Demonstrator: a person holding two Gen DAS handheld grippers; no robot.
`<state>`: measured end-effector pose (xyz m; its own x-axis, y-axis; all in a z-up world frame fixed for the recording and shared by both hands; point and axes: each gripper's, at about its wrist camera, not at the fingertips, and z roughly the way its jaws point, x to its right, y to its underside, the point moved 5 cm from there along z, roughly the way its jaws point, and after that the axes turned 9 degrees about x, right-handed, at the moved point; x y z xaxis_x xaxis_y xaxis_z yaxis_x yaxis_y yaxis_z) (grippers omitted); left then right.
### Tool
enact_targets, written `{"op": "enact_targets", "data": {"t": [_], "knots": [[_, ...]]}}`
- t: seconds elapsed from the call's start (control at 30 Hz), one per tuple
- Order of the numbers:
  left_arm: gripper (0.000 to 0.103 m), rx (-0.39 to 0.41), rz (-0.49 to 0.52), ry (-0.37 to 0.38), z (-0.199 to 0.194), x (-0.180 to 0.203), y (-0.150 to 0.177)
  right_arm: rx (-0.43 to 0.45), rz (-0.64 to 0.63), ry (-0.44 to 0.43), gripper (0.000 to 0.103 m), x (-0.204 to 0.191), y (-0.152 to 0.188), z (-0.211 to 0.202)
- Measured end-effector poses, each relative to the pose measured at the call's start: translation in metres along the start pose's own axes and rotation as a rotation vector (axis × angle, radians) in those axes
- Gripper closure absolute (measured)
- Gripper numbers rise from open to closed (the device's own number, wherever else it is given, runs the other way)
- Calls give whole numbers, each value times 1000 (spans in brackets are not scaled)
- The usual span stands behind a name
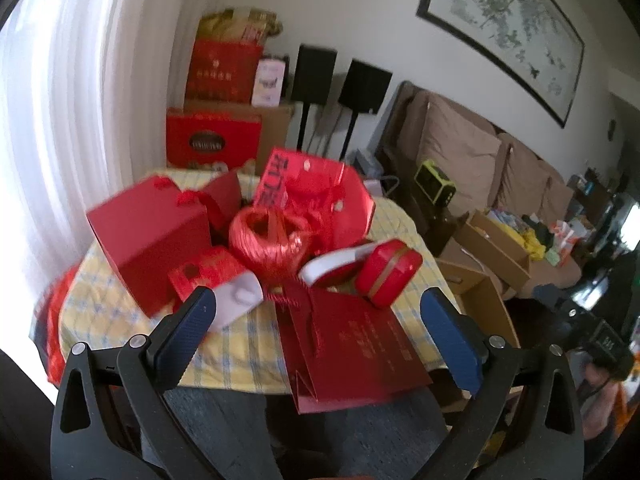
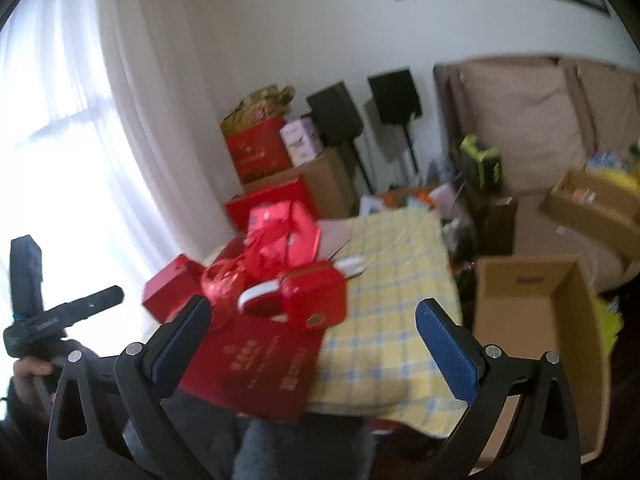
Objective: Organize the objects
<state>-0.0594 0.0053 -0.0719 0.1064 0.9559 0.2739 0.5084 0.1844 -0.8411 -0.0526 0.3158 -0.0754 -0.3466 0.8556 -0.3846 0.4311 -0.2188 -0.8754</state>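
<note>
Both tools are wide open and hold nothing. The left tool [image 1: 318, 330] and the right tool [image 2: 312, 338] hang over the near edge of the worktop [image 1: 240, 344], which has a yellow checked cloth. Red things are piled in the middle. A flat red paper bag [image 1: 352, 344] lies nearest, half over the edge. It looks light and bendy, so pinch its edge. The ball of red string [image 1: 266, 246] looks soft and squashy. The small red tin [image 1: 388, 272] looks hard and smooth; grab it across its sides. An empty cardboard box [image 2: 536, 320] waits just beside the worktop.
</note>
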Motion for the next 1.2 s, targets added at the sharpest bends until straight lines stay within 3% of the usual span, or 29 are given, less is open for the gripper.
{"op": "enact_targets", "data": {"t": [0.3,0.63,0.77,1.2], "knots": [[3,-108,-11,61,13,1,16,-102,85,-54,0,2,24,21],[5,-217,-37,58,30,0,38,-225,162,-146,1,-4,53,44],[7,-285,-84,56,40,-6,50,-290,189,-141,5,-4,68,54],[12,-369,-158,64,57,-8,77,-406,203,-80,6,3,97,70]]}}
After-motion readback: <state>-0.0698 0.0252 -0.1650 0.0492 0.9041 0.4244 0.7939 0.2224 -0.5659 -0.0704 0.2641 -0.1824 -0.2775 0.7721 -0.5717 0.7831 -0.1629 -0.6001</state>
